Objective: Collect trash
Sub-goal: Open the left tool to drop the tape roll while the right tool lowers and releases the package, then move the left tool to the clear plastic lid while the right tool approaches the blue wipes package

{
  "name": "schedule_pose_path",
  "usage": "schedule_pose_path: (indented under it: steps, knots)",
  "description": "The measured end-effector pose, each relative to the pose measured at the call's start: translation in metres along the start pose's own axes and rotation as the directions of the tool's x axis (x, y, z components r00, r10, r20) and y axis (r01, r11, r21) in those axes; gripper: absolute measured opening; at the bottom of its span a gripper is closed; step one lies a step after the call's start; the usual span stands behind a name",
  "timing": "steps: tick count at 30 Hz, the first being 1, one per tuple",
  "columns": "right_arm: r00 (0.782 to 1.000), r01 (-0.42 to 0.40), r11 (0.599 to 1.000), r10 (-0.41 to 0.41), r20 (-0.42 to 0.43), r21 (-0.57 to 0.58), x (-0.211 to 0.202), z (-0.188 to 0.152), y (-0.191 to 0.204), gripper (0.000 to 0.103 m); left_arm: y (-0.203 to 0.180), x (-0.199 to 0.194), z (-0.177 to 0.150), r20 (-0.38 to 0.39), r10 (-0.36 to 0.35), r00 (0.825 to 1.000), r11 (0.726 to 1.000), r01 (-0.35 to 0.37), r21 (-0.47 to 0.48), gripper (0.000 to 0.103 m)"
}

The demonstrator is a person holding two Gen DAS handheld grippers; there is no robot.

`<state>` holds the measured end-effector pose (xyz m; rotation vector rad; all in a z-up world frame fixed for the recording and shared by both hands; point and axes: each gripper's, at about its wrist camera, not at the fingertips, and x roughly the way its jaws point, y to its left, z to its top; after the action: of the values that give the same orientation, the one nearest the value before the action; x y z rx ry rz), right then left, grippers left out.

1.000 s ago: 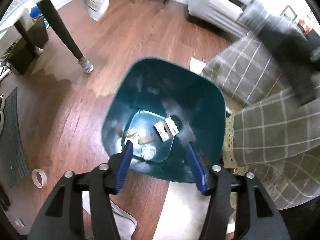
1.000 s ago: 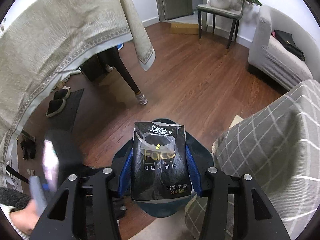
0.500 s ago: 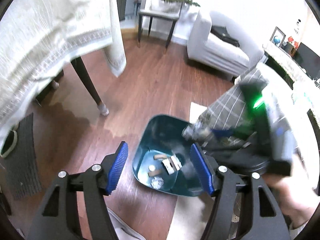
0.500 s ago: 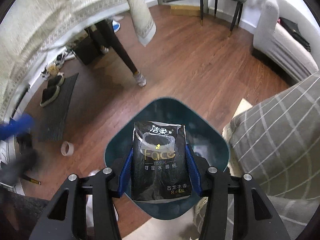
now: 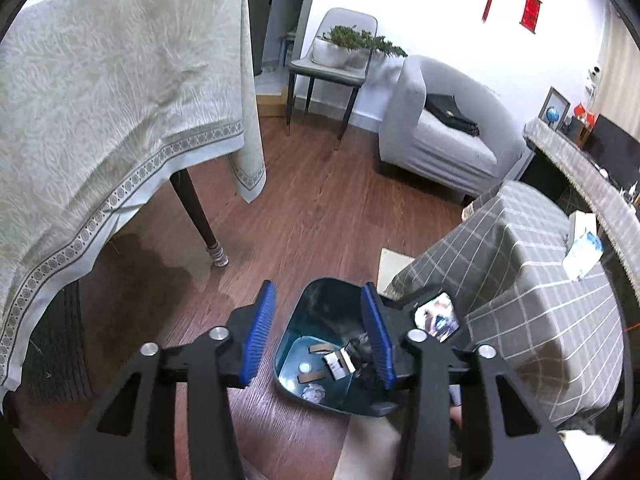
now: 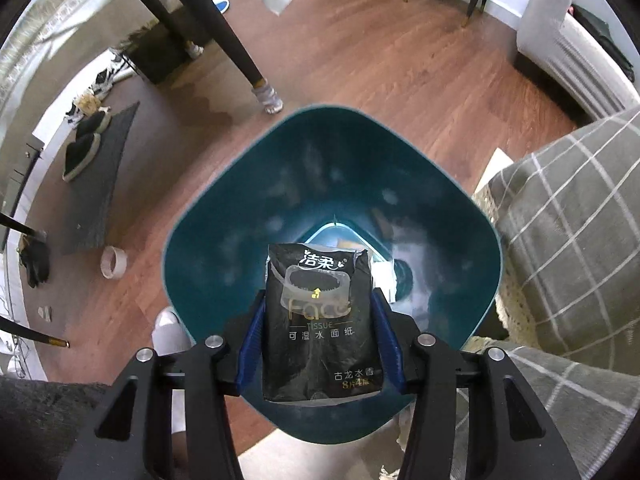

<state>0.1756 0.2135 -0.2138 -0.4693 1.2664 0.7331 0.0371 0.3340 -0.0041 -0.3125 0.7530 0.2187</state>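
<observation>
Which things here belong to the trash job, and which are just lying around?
Job: black tissue packet clamped in the right gripper; teal bin below it; scraps already inside.
Lying around: tape roll, slippers, draped table, sofa.

Left gripper [image 5: 318, 338]: black frame with blue finger pads, jaws wide apart, nothing between them.
Bin: a dark teal plastic trash bin [image 5: 320, 308] stands on the brown wooden floor [image 5: 320, 208], seen partly between the fingers.
Bin content: small paper scraps [image 5: 338, 362], a crumpled white ball [image 5: 314, 393], brown strips.
Right of bin: a grey checked fabric cover [image 5: 520, 280], touching or just beside the bin.
Left side: a table with cream patterned tablecloth [image 5: 100, 100] and dark leg.
Far side: a grey armchair [image 5: 444, 140], a grey chair carrying green plants [image 5: 340, 56].
</observation>
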Motion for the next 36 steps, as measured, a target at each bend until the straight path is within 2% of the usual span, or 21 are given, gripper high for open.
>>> schedule_pose_path:
  steps: [3, 5, 9, 12, 21, 29, 33, 36]
  knots:
    - [1.000, 0.007, 1.000, -0.007, -0.002, -0.003, 0.003, -0.002, -0.001, 0.051, -0.002, -0.008, 0.004, 0.020, -0.006, 1.000, 1.000, 0.006, 0.004, 0.037]
    - [1.000, 0.007, 1.000, -0.007, -0.004, 0.003, 0.005, -0.002, -0.003, 0.053, -0.005, -0.011, 0.006, 0.027, -0.012, 1.000, 1.000, 0.012, 0.008, 0.036]
    - [1.000, 0.024, 1.000, -0.024, -0.004, -0.011, 0.004, -0.004, -0.003, 0.061, -0.011, -0.016, 0.010, 0.041, -0.023, 0.999, 0.999, 0.022, 0.023, 0.036]
    - [1.000, 0.018, 1.000, -0.018, 0.005, -0.021, -0.002, -0.005, -0.001, 0.061, -0.015, -0.020, 0.010, 0.057, -0.014, 0.998, 0.999, 0.011, 0.046, 0.037]
    - [0.992, -0.015, 0.998, 0.022, 0.124, -0.058, -0.059, 0.000, 0.007, 0.061, -0.020, -0.025, 0.016, 0.081, -0.005, 0.997, 0.999, 0.001, 0.048, 0.038]
    - [0.951, -0.011, 0.994, 0.043, 0.306, -0.107, -0.145, -0.002, 0.011, 0.061, -0.031, -0.032, 0.025, 0.115, -0.008, 0.993, 0.998, 0.002, 0.056, 0.045]
    - [0.924, -0.024, 0.996, 0.055, 0.379, -0.084, -0.185, -0.007, -0.006, 0.062, -0.041, -0.035, 0.031, 0.138, -0.037, 0.990, 0.998, 0.030, 0.055, 0.052]
    - [0.901, -0.007, 0.998, 0.033, 0.432, -0.062, -0.214, -0.014, -0.023, 0.063, -0.053, -0.033, 0.033, 0.143, -0.053, 0.988, 0.997, 0.044, 0.065, 0.054]
